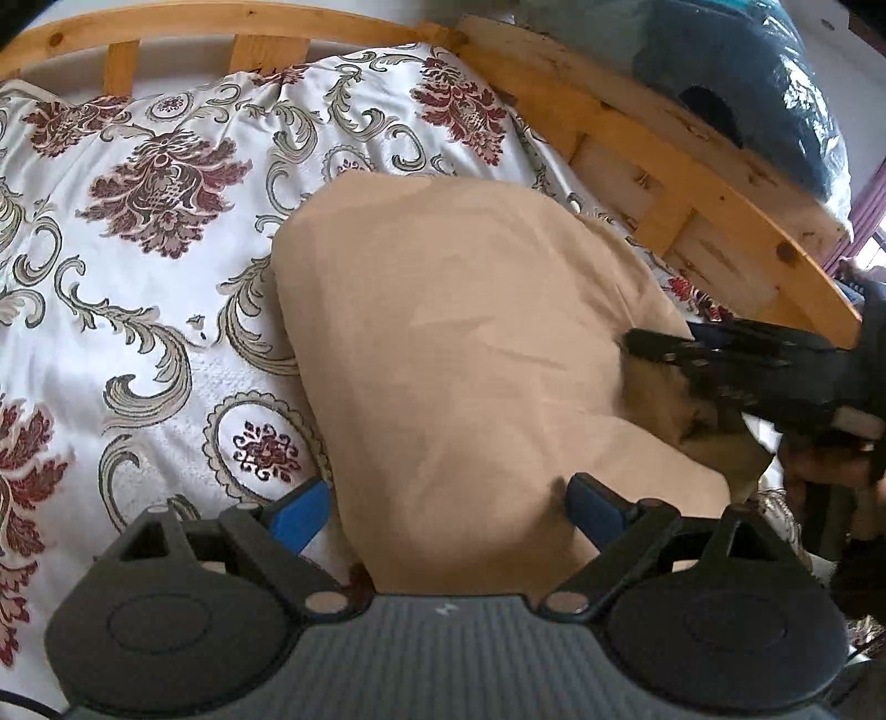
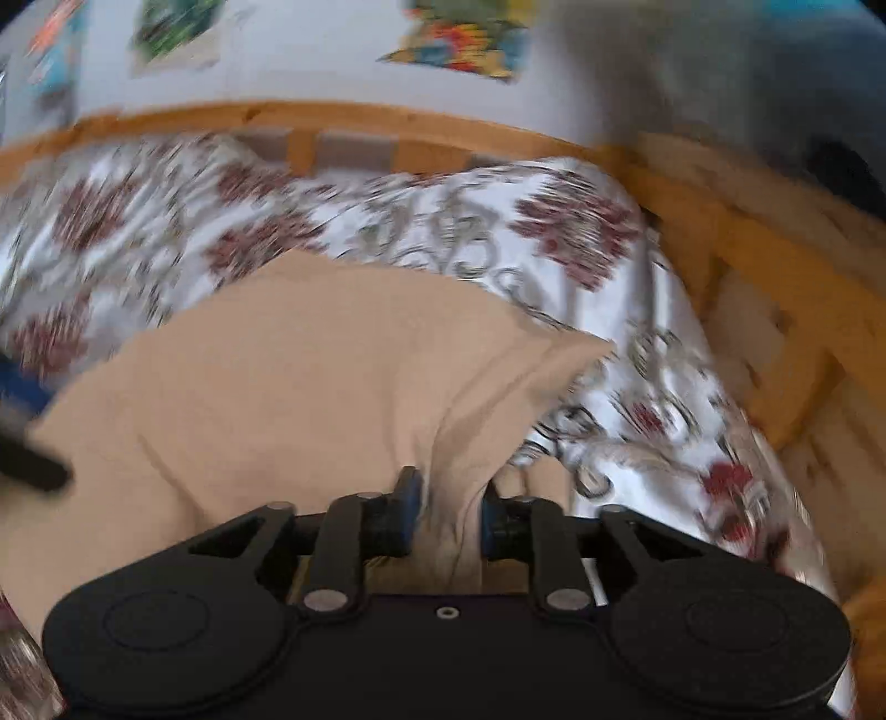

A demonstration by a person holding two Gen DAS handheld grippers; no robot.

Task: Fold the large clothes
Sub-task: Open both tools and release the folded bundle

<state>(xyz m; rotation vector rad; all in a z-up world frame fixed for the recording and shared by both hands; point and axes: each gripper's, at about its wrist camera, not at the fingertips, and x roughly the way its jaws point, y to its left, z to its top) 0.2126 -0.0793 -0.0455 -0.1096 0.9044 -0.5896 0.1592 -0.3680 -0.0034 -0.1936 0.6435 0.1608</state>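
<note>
1. Left wrist view: a beige garment [image 1: 470, 354], folded into a thick pad, lies on the bedspread [image 1: 138, 232], which is white with dark red flowers and grey-green scrolls. A wooden bed rail [image 1: 692, 183] runs behind it, with a dark blue bundle in clear plastic [image 1: 747, 83] on the far side of the rail.
2. Same view: left gripper [image 1: 443, 507] is released, its jaws spread wide with the blue pads on either side of the garment's near end; I cannot tell if they touch the cloth.
3. Same view: right gripper [image 1: 720, 371] comes in from the right edge, at the garment's right side.
4. Right wrist view (blurred): right gripper [image 2: 446, 512] has a bunched ridge of the beige garment [image 2: 288, 387] between its blue pads; both pads lie against the cloth, so it is grasping the fabric.
5. Same view: colourful pictures [image 2: 459, 44] hang on the wall above the rail; any writing is too blurred to read. No brand or label is legible in either view.
</note>
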